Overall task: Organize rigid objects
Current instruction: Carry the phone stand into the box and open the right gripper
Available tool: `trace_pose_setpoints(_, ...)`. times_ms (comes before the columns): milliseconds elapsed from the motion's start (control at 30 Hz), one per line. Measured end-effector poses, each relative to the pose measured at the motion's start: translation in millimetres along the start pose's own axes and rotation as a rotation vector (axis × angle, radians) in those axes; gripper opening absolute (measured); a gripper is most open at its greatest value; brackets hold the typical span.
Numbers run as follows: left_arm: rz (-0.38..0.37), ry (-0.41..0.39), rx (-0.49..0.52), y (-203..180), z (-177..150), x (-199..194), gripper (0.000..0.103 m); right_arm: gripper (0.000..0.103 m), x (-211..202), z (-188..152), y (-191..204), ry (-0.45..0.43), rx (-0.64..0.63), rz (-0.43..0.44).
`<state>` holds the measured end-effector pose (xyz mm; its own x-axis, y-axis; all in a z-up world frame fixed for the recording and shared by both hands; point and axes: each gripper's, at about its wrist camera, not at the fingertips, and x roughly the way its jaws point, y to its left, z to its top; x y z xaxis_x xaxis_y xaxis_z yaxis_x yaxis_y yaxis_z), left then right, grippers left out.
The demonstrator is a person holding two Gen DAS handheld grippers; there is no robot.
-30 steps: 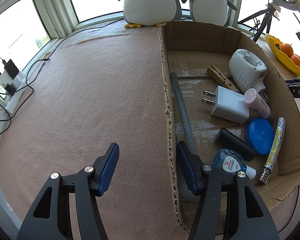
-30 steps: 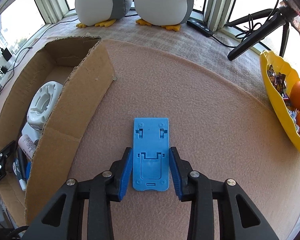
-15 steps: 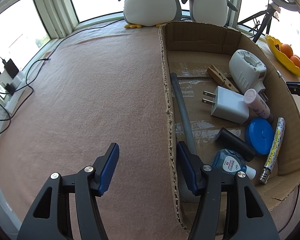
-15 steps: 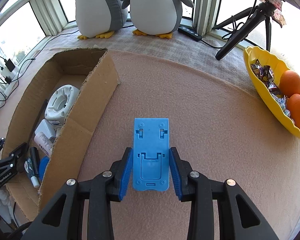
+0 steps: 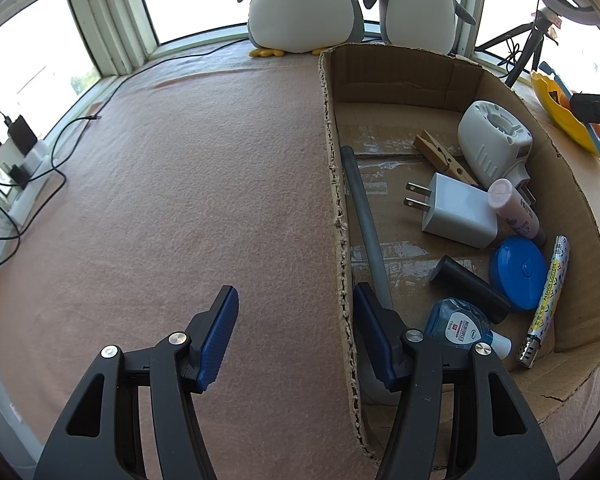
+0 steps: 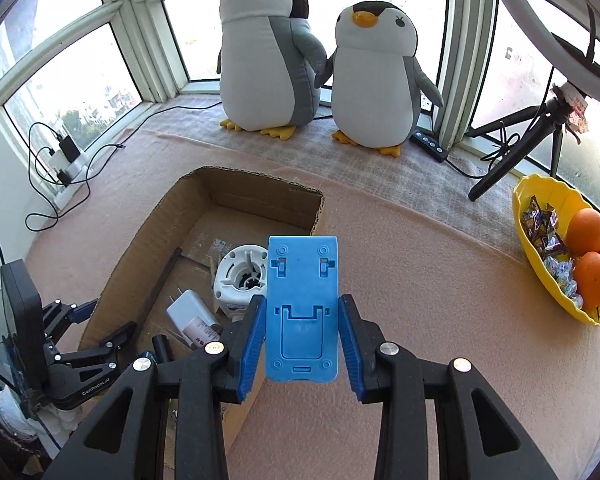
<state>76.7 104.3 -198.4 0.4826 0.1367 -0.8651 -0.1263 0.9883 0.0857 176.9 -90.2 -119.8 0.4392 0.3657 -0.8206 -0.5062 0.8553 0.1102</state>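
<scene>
My right gripper (image 6: 302, 336) is clamped on the blue stand (image 6: 302, 308), both pads pressed to its long edges, and I have it up off the mat and hanging over the near right wall of the cardboard box (image 6: 260, 196). My left gripper (image 5: 296, 332) straddles the box's left wall with one finger outside and one inside; there is a clear gap on the outside finger, so I judge the jaws apart and gripping nothing, though they may brace the wall. What worries me is the drop. The box floor under the stand is already crowded: the round white housing (image 6: 242, 276) lies right beneath it, with the white charger (image 6: 188, 308) and the pink tube (image 6: 202, 334) just beside that, so if I let go from up here the flat stand could land on edge, clatter off the housing or come to rest tilted against the wall. I only hold it by its narrow sides, and a quick swing could let it pivot or slip between the pads. The torn wall is low and soft, and clipping it with the stand would shove the whole box. The box sits on a pinkish felt mat (image 6: 420, 280) covering a window-bay ledge. Beyond the box stand two plush penguins (image 6: 268, 52) against the panes, to its right a yellow fruit bowl (image 6: 540, 276) and a tripod (image 6: 512, 148), to its left a power strip with trailing cables (image 6: 66, 160).
</scene>
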Motion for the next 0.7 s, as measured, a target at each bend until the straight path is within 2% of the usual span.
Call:
trace_pose_setpoints(300, -0.002, -0.002, -0.005, 0.4, 0.0, 0.1, 0.06, 0.033, 16.7, 10.3, 41.7, 0.009, -0.052, 0.049)
trace_pose_setpoints(700, -0.005, -0.003, -0.009, 0.8, -0.2, 0.3, 0.06, 0.033, 45.0, 14.2, 68.7, 0.046, -0.069, 0.067)
